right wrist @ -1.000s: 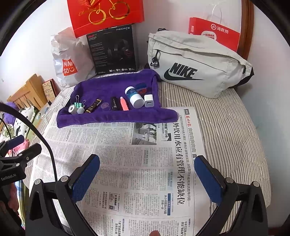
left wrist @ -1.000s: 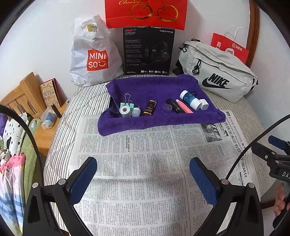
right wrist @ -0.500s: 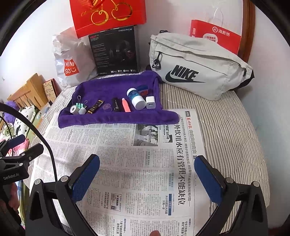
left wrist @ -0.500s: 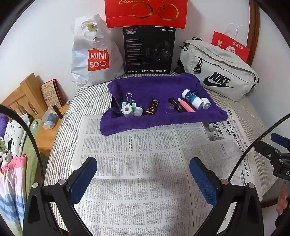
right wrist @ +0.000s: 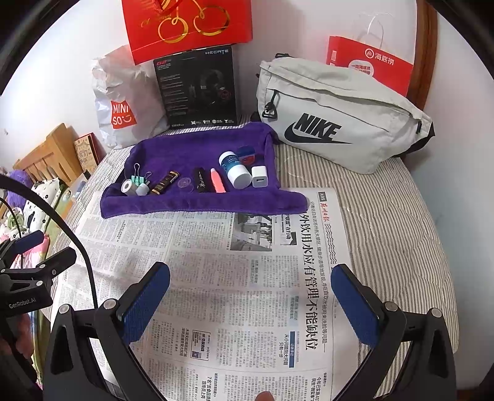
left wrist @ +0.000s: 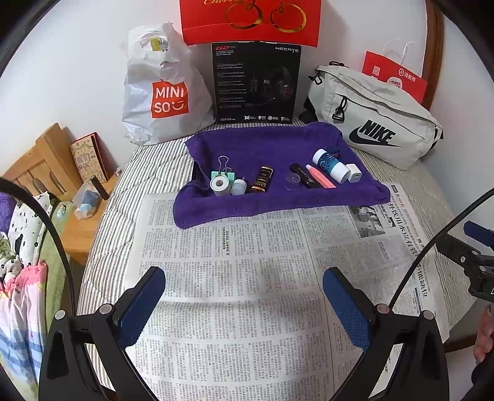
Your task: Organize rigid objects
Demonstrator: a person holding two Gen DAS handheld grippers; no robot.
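A purple towel (left wrist: 271,145) (right wrist: 197,148) lies at the far side of the table and carries a row of small items: a tape roll (left wrist: 219,185), a green binder clip (left wrist: 224,168), a dark tube (left wrist: 262,179), a pink stick (left wrist: 321,178), a white-and-blue bottle (left wrist: 328,165) (right wrist: 235,169) and a white charger cube (left wrist: 353,173) (right wrist: 258,176). My left gripper (left wrist: 244,296) is open and empty over the newspaper (left wrist: 234,277). My right gripper (right wrist: 250,296) is open and empty over the newspaper (right wrist: 216,277), well short of the towel.
Behind the towel stand a white Miniso bag (left wrist: 160,89), a black headset box (left wrist: 256,83), a red gift bag (left wrist: 250,21) and a grey Nike bag (left wrist: 376,120) (right wrist: 336,114). A wooden nightstand (left wrist: 40,160) and clothes are at the left.
Both grippers have drawn slightly nearer to the towel, which sits a little lower in each view. Both stay open and empty.
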